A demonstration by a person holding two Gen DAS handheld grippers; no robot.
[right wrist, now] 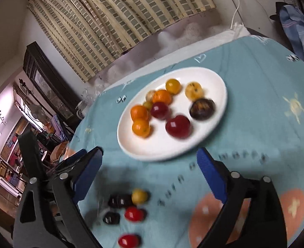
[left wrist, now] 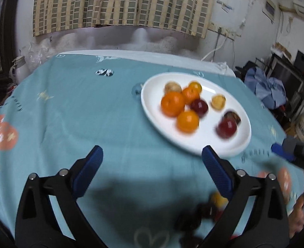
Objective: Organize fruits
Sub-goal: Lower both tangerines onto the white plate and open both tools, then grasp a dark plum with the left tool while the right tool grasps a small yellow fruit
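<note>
A white oval plate (left wrist: 230,144) (right wrist: 158,153) on the teal tablecloth holds several fruits: oranges (left wrist: 172,103) (right wrist: 140,127), red plums (left wrist: 226,127) (right wrist: 177,126), small yellow fruits (left wrist: 218,102) (right wrist: 194,90) and a dark purple one (right wrist: 202,106). Loose small fruits lie on the cloth in front of the plate: a yellow one (right wrist: 139,196) (left wrist: 218,200), red ones (right wrist: 133,213) and dark ones (right wrist: 120,200). My left gripper (left wrist: 152,157) is open and empty, above the cloth left of the plate. My right gripper (right wrist: 150,159) is open and empty, above the loose fruits.
The teal tablecloth (left wrist: 69,113) covers a round table. A curtain (left wrist: 119,2) hangs on the wall behind. A dark cabinet (right wrist: 48,82) stands to the left and a chair with blue clothes (left wrist: 269,91) to the right. The right gripper shows at the left view's edge (left wrist: 292,150).
</note>
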